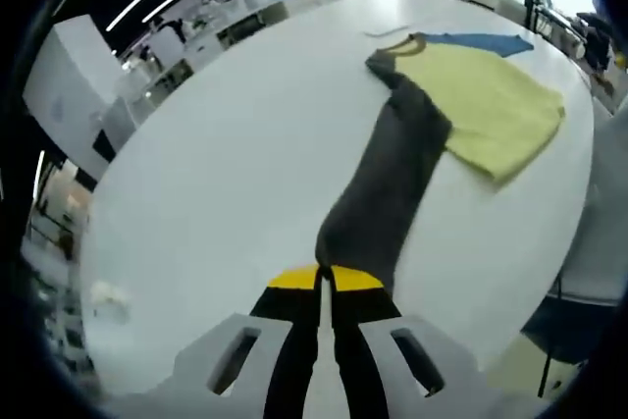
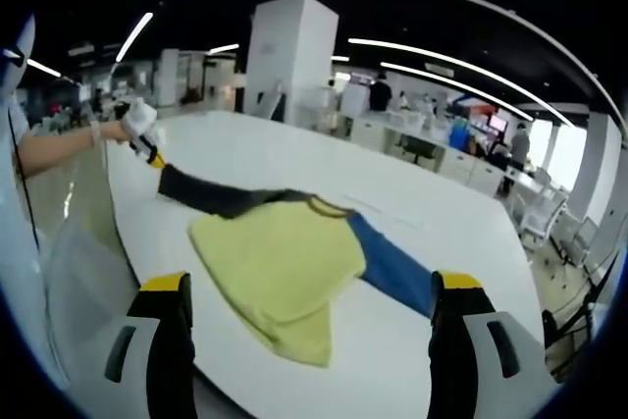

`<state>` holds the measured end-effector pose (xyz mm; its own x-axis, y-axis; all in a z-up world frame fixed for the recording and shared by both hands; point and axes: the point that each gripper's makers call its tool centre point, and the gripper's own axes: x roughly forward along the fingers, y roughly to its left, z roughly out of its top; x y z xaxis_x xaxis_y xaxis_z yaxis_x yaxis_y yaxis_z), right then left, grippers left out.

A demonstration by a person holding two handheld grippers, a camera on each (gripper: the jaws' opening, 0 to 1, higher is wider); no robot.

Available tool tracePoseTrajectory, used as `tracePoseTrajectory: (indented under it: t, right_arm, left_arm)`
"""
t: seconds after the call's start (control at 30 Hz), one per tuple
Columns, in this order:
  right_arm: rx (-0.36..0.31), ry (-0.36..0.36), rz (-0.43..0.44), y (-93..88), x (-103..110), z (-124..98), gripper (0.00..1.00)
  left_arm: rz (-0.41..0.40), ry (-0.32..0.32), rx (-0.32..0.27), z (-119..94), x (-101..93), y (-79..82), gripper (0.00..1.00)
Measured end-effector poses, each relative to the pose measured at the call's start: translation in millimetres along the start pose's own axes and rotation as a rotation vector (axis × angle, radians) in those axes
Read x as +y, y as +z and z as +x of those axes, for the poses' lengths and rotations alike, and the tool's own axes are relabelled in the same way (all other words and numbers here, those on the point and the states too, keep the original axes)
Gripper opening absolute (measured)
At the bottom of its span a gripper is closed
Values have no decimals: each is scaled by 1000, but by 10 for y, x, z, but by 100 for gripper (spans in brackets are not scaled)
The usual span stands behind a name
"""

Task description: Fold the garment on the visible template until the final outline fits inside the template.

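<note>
The garment (image 2: pixel 280 262), a shirt with a yellow body, one dark grey sleeve (image 1: pixel 388 179) and one blue sleeve (image 2: pixel 392 267), lies on the white table (image 1: pixel 226 174), its yellow part folded over near the table's edge. The left gripper (image 1: pixel 322 282) has its jaws pressed together on the cuff of the grey sleeve, which is stretched out straight away from the body. The right gripper (image 2: pixel 309 296) hangs above the shirt with its jaws spread wide apart, gripping nothing.
</note>
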<state>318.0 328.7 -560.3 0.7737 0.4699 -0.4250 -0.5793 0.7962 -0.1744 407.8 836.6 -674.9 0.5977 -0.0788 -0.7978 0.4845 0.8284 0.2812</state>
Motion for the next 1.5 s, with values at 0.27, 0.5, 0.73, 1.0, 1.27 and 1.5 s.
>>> tracePoseTrajectory:
  t: [0.27, 0.5, 0.73, 1.0, 1.27, 1.5]
  right_arm:
    - [3, 3, -2, 2, -9, 18, 100]
    - [9, 4, -5, -1, -17, 23, 100]
    - [13, -2, -4, 0, -34, 17, 100]
    - [21, -2, 0, -17, -28, 29, 100]
    - [28, -3, 2, -9, -41, 52, 100]
    - [43, -7, 5, -31, -56, 62, 100]
  left_arm:
    - [33, 30, 21, -22, 159, 15, 0]
    - [55, 53, 29, -40, 322, 57, 0]
    - [70, 75, 29, -83, 478, 129, 0]
    - [90, 96, 38, -68, 627, 166, 0]
    - [113, 102, 63, 37, 799, 195, 0]
    - [117, 91, 100, 173, 856, 116, 0]
